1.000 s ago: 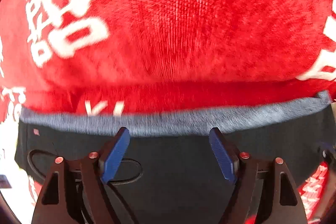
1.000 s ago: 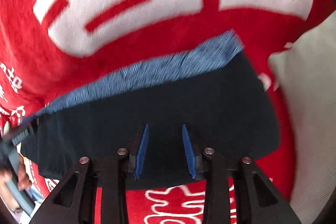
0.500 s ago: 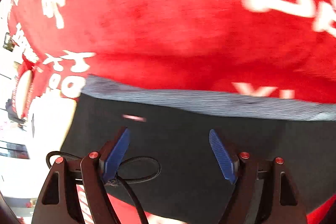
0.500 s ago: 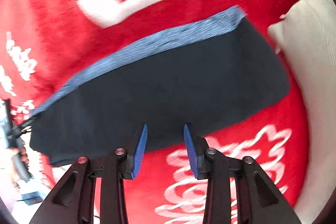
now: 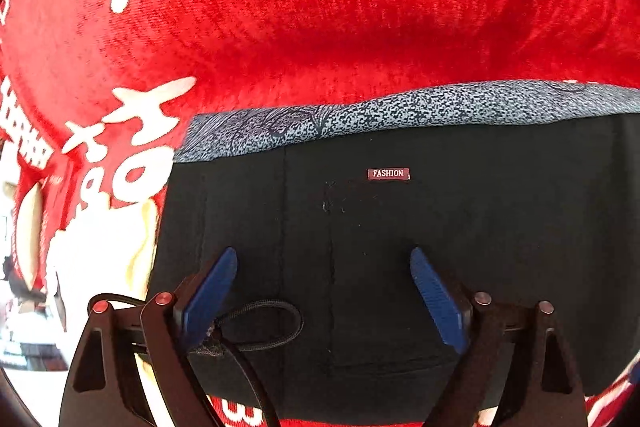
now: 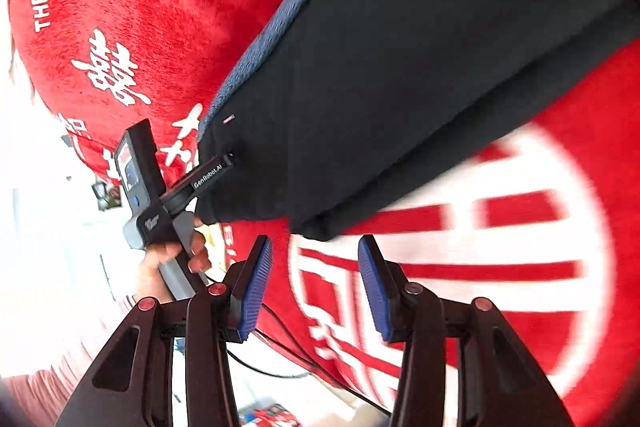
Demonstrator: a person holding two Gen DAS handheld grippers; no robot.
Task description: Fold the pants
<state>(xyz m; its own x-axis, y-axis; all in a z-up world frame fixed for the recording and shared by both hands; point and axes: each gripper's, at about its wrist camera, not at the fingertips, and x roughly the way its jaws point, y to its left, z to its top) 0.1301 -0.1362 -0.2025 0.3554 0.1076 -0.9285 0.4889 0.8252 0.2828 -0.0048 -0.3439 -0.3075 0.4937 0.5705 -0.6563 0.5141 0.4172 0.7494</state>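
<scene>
**Let Go of the Folded Pants, Fingers Spread**

Found the pants (image 5: 400, 227) lying folded into a flat black slab on the red blanket (image 5: 320, 7), grey-blue waistband (image 5: 400, 107) along the far edge and a small FASHION label (image 5: 388, 174) just below it. Saw the left gripper (image 5: 324, 291) hanging over the end of the slab, fingers spread wide, having just been opening, with cloth beneath them but nothing pinched. Noted the drawstring (image 5: 272, 323) looped right against the inner pad of the left-hand finger; could not tell whether caught on it.

Saw the right gripper (image 6: 316, 283) off the garment, just beside its near edge, over the blanket's white print. Fingers partly parted, having just been opening too, and empty. From that view, caught the left gripper's tips at the corner of the pants (image 6: 400, 67), a hand (image 6: 168, 259) around its handle.

Judged the step to be releasing after a fold, with another fold or a smoothing possibly left. Best done by lifting the left fingers straight up, clear of the cord, so as not to drag the top layer askew. Worth checking the near edge, where the layers looked slightly stepped in the right view, and squaring it before any further fold.
</scene>
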